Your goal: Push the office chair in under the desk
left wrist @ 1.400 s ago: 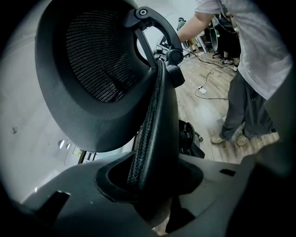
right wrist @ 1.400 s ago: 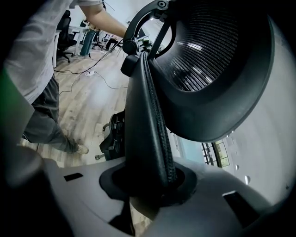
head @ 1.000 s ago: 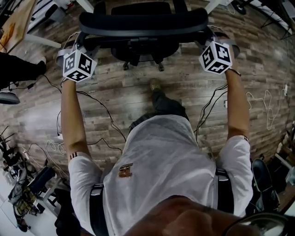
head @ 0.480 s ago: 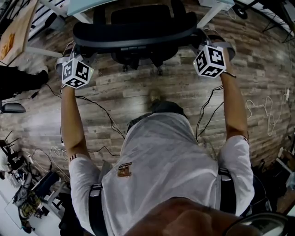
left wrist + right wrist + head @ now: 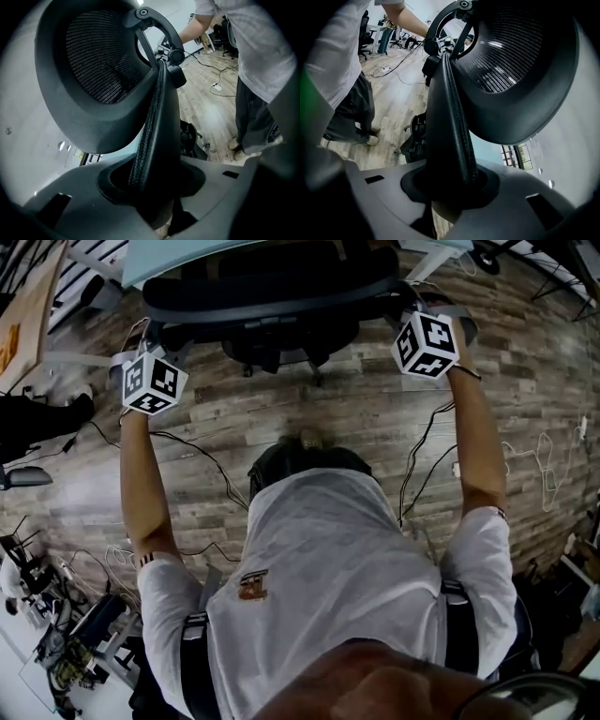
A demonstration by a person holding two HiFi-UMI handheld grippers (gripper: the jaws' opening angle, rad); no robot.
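Chair [image 5: 272, 292] sits at the top of the head view, its seat hidden beneath the pale desk [image 5: 187, 251]. Its curved back lies just outside the desk edge, and its base [image 5: 281, 348] shows on the wood floor [image 5: 309, 418]. That view gives only the marker cubes [image 5: 150, 382] at either end of the back (the jaws lie out of sight beyond them), plus loose cables [image 5: 202, 460] across the boards.

The gripper views supply the grip itself. The left gripper [image 5: 157, 187] is clamped on the padded rim [image 5: 150, 131] at one side of the back, its jaws having just closed a little further on it. The right gripper [image 5: 452, 185] is clamped the same way on the rim at the other side. Each of these views also shows the mesh [image 5: 98, 61] of the back close up, and the person's legs [image 5: 253, 122] standing behind the chair, which the shirt mostly covers from above.
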